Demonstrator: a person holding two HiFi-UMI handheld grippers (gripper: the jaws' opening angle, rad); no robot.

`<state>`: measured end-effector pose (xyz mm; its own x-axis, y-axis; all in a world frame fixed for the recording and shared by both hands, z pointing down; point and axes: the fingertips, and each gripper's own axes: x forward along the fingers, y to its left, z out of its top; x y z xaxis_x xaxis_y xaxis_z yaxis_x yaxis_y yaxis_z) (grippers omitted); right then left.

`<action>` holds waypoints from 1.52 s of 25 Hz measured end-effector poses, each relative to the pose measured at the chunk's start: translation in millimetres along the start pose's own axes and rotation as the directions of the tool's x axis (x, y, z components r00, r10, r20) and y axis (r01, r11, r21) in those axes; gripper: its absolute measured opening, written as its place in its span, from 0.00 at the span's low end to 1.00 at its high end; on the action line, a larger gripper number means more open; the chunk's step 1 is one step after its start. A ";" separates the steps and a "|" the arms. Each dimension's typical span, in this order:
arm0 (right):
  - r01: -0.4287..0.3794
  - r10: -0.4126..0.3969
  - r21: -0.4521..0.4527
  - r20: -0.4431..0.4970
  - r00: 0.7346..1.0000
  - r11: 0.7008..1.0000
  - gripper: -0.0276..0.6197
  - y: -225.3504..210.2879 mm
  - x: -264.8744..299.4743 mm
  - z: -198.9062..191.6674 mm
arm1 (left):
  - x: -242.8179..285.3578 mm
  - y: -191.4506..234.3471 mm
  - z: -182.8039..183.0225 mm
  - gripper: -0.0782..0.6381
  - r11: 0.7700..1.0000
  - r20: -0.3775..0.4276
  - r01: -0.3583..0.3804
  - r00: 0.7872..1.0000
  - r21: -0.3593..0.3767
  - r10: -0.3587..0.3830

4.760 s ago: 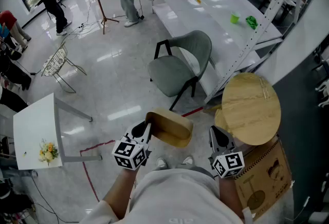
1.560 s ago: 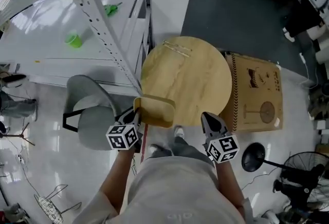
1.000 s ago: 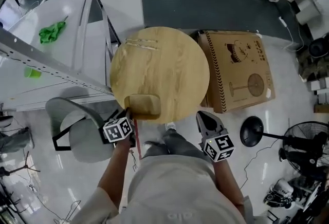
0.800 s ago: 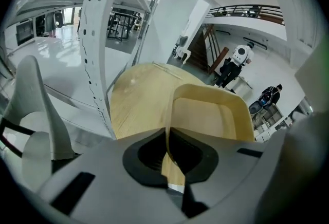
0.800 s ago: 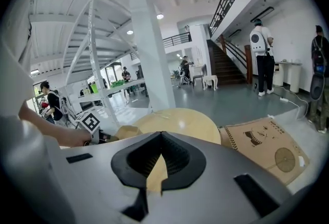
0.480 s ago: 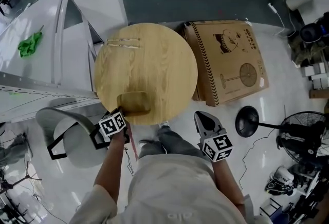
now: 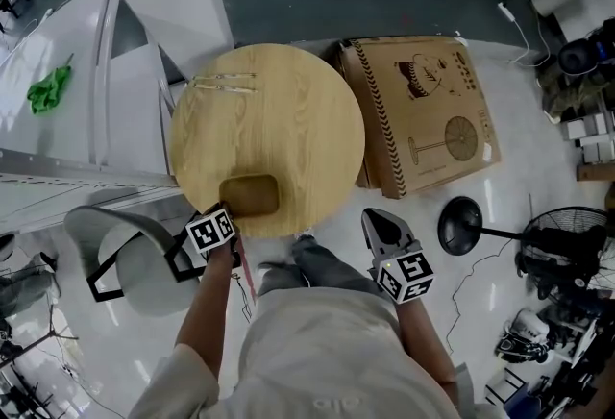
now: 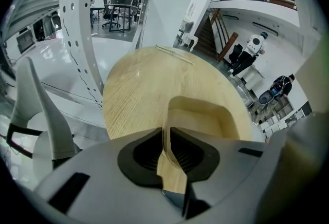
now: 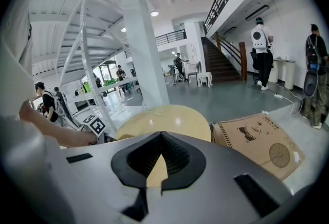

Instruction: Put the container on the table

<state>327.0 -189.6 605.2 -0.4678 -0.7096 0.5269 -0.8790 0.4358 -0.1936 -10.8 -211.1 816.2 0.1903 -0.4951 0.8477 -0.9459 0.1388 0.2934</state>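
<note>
The left gripper (image 7: 227,212) has just been opening its jaws, with the pads against the near wall of the container (image 7: 252,195). The container sits flat on the round table (image 7: 288,100) near its front edge, so release appears underway. The right gripper (image 7: 377,225) is idle, its jaws together and empty.

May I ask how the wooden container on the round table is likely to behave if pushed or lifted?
The wooden container looks rigid, with thin walls, so it should probably keep its shape. Low and wide on the round table, it would likely slide rather than tip or roll.
</note>
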 end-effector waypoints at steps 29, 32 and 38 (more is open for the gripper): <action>-0.327 0.336 -0.180 0.017 0.942 0.928 0.08 132.8 42.5 51.4 | -182.7 6.9 20.7 0.13 0.995 0.286 0.051 0.956 0.085 -0.073; -0.387 0.397 -0.211 0.002 0.918 0.897 0.08 164.0 48.4 56.4 | -215.8 13.4 20.8 0.13 0.996 0.345 0.049 0.936 0.072 -0.071; -0.525 0.537 -0.271 -0.035 0.843 0.806 0.08 235.0 62.9 65.7 | -280.4 35.9 17.1 0.13 0.999 0.472 0.021 0.881 0.029 -0.032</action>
<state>84.9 -168.2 538.5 -0.8632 -0.3444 0.3692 -0.4381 0.8745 -0.2083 -102.6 -81.9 581.5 0.0738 -0.8458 0.5284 -0.9490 0.1033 0.2980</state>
